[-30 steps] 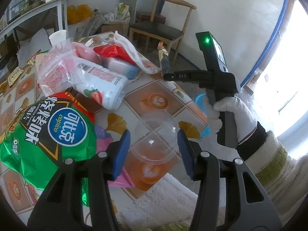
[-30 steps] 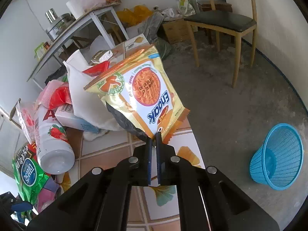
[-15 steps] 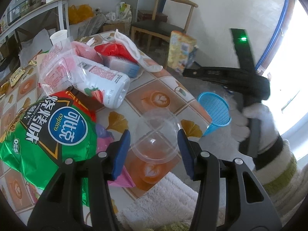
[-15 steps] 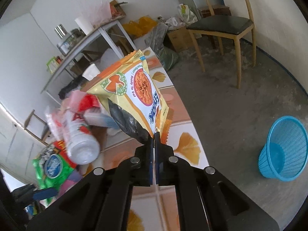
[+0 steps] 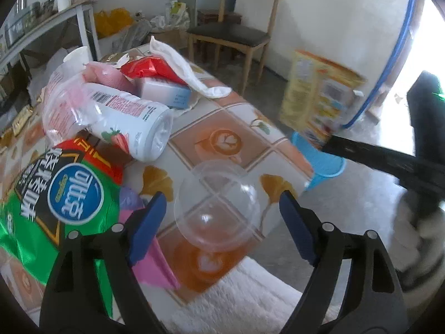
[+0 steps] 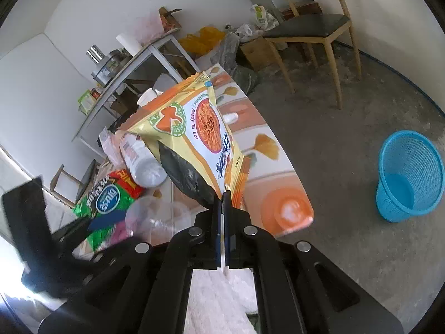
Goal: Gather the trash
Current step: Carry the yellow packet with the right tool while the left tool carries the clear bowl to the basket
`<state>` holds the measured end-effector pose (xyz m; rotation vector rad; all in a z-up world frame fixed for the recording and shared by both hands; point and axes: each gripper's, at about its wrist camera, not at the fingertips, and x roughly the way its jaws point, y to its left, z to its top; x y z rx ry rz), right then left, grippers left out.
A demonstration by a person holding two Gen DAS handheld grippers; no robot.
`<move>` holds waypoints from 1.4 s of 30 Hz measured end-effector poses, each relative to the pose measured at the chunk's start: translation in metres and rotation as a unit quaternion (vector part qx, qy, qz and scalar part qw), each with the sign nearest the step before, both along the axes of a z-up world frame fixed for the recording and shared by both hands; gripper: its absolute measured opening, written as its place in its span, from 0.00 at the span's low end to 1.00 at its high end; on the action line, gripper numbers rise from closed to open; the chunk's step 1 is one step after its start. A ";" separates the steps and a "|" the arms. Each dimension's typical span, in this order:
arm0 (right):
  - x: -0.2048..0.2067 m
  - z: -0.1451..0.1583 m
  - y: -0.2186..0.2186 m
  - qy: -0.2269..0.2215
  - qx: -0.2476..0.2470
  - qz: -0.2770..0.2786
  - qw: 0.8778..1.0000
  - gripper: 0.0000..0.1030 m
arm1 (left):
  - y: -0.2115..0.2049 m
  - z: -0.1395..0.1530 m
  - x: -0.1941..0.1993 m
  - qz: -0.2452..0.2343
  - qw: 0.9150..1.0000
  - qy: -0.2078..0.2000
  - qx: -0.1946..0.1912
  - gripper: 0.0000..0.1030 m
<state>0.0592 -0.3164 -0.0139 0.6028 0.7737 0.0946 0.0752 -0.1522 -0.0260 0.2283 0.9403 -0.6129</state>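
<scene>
Right wrist: snack bag (image 6: 194, 136) pinched, past table edge (image 6: 289, 164).

1. Plain home room, lived-in: bare concrete floor (image 6: 347, 144) and white walls.
2. Wooden chair (image 5: 236, 32) with dark seat against the wall, cardboard box (image 6: 254, 51) and bags beside it.
3. Tile-patterned counter (image 5: 228, 122) strewn with snack wrappers; blue wastebasket (image 6: 408, 175) on the floor.
4. Side shelf (image 6: 133, 64) carrying metal kitchenware and a paper roll.
</scene>
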 end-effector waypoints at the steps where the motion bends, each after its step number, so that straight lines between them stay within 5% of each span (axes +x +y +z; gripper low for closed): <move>1: -0.004 0.000 0.000 0.000 0.000 -0.002 1.000 0.02 | -0.004 -0.004 0.004 0.007 1.000 -0.002 0.004 0.77; 6: -0.023 0.000 -0.010 -0.004 0.004 -0.019 1.000 0.02 | -0.012 -0.016 0.013 0.016 1.000 0.001 0.022 0.62; 16: -0.052 -0.002 -0.053 -0.007 -0.004 -0.073 0.997 0.02 | -0.032 0.010 0.008 -0.005 1.000 -0.008 -0.012 0.60; 22: -0.076 -0.029 -0.120 0.029 0.000 -0.167 0.985 0.02 | -0.122 0.032 0.028 -0.094 0.990 0.061 -0.085 0.60; 30: -0.075 -0.084 -0.219 0.087 0.041 -0.270 0.958 0.02 | -0.299 -0.002 0.044 -0.186 0.971 0.128 -0.073 0.60; 38: -0.097 -0.111 -0.237 0.089 0.082 -0.304 0.945 0.02 | -0.326 -0.006 0.046 -0.189 0.966 0.152 -0.088 0.61; 42: -0.118 -0.139 -0.227 0.108 0.127 -0.327 0.930 0.02 | -0.379 -0.015 0.049 -0.190 0.963 0.168 -0.085 0.62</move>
